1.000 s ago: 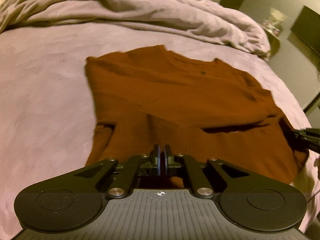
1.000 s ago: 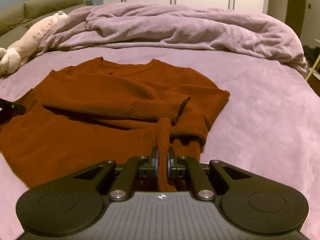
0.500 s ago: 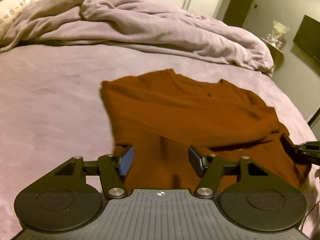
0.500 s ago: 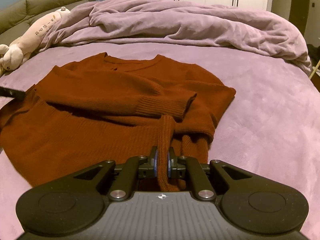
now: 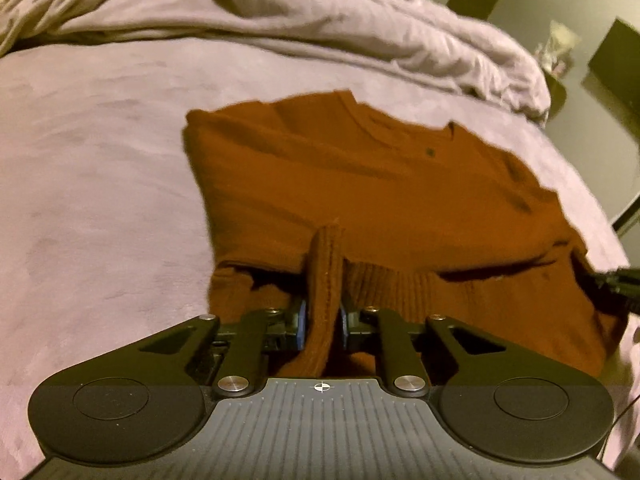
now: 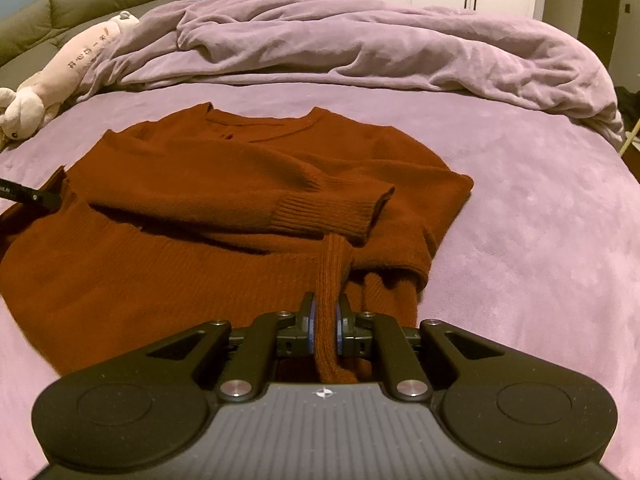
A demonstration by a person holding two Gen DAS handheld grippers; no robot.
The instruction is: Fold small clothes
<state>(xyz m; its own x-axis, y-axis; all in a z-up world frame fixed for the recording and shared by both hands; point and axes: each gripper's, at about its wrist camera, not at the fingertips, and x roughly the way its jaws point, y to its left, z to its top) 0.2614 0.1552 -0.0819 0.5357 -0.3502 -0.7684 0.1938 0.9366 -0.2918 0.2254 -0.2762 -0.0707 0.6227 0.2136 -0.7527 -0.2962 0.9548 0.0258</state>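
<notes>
Left gripper (image 5: 322,326): jaws clamped on a ribbed fold of the rust sweater (image 5: 380,196) at its near hem. Right gripper (image 6: 324,330): jaws likewise clamped on a ribbed fold at the hem's opposite end. Sweater lies flat on the lilac bedspread (image 6: 540,208), sleeves folded across its front. Beyond the sweater: rumpled duvet (image 6: 360,44). Plush toy (image 6: 60,76) beyond the sweater's left shoulder.

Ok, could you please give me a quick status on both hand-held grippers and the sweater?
Left hand-held gripper shut on sweater hem. Right hand-held gripper shut on hem too. Sleeves folded across the front. Nothing in the way.
</notes>
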